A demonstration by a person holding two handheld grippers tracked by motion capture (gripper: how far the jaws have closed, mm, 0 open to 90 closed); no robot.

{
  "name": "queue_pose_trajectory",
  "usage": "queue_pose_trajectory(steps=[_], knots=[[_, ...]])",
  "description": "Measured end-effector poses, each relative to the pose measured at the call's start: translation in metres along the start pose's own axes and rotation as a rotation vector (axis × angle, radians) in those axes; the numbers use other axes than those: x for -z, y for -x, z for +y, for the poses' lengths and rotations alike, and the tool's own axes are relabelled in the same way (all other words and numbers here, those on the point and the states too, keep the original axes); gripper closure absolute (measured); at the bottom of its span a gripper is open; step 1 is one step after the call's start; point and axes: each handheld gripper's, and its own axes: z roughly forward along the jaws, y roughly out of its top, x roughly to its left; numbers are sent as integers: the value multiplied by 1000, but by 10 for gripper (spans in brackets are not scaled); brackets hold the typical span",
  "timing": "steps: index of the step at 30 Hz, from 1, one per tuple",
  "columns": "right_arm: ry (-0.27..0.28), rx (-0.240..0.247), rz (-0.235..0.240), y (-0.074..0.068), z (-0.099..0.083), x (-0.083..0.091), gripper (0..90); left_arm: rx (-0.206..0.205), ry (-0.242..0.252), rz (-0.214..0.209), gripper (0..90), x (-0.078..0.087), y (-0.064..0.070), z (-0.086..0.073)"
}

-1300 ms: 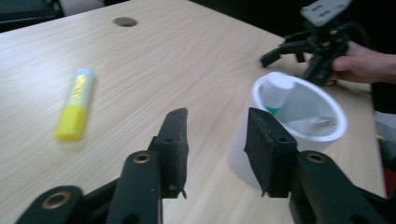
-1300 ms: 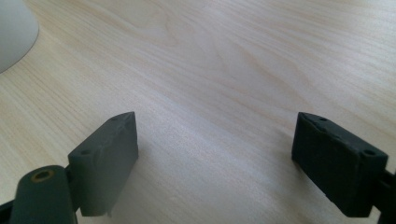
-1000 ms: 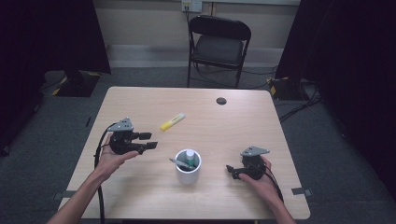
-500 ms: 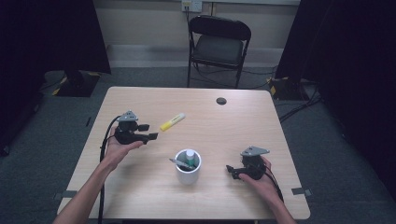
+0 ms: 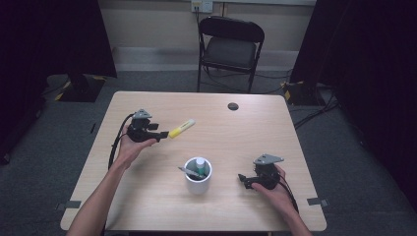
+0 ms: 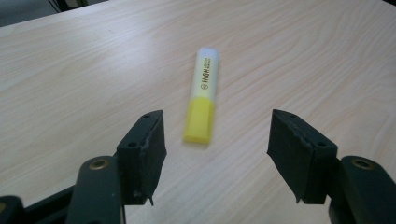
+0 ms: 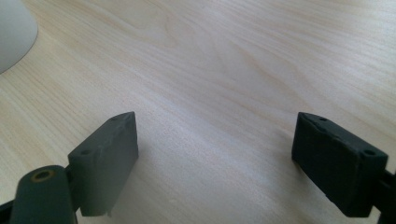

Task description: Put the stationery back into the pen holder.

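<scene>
Pale wood-grain tabletop (image 5: pixel 147 196) carries two grippers, one highlighter and one cup. Left gripper (image 6: pixel 215 154) is released, its jaws spread wide with the yellow highlighter (image 6: pixel 203 95) lying flat just ahead of the gap, untouched, capped end nearest and printed barrel pointing away. Right gripper (image 7: pixel 215 163) is likewise spread over bare wood near the table's right front edge, with the white cup (image 5: pixel 198 176) of pens well off to its side. Open tabletop surrounds the highlighter (image 5: pixel 181 128) everywhere except toward the gripper.
</scene>
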Motion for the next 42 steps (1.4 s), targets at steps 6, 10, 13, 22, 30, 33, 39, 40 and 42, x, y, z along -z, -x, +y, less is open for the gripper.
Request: queue_pose_trajectory(steps=[6, 10, 13, 22, 30, 33, 39, 40, 42], knots=[[-1, -4, 0, -1, 0, 1, 138, -13, -27, 42, 359, -15, -6, 7], [-1, -3, 1, -1, -1, 1, 138, -12, -21, 54, 330, -21, -7, 11], [-1, -3, 1, -1, -1, 1, 138, -23, -30, 37, 337, -29, -7, 16], [-1, -3, 1, -1, -1, 1, 138, -47, -84, 30, 463, -55, -3, 12], [0, 0, 2, -1, -1, 1, 138, -78, -117, 39, 516, -74, 2, 4], [1, 4, 0, -1, -1, 1, 138, -104, -137, 63, 540, -76, 2, 2], [1, 4, 1, -1, -1, 1, 138, -95, -130, 63, 625, -80, 5, 0], [1, 4, 1, -1, -1, 1, 138, -106, -133, 65, 625, -80, 5, 0], [1, 2, 1, -1, -1, 1, 138, -95, -131, 49, 661, -80, 7, -1]])
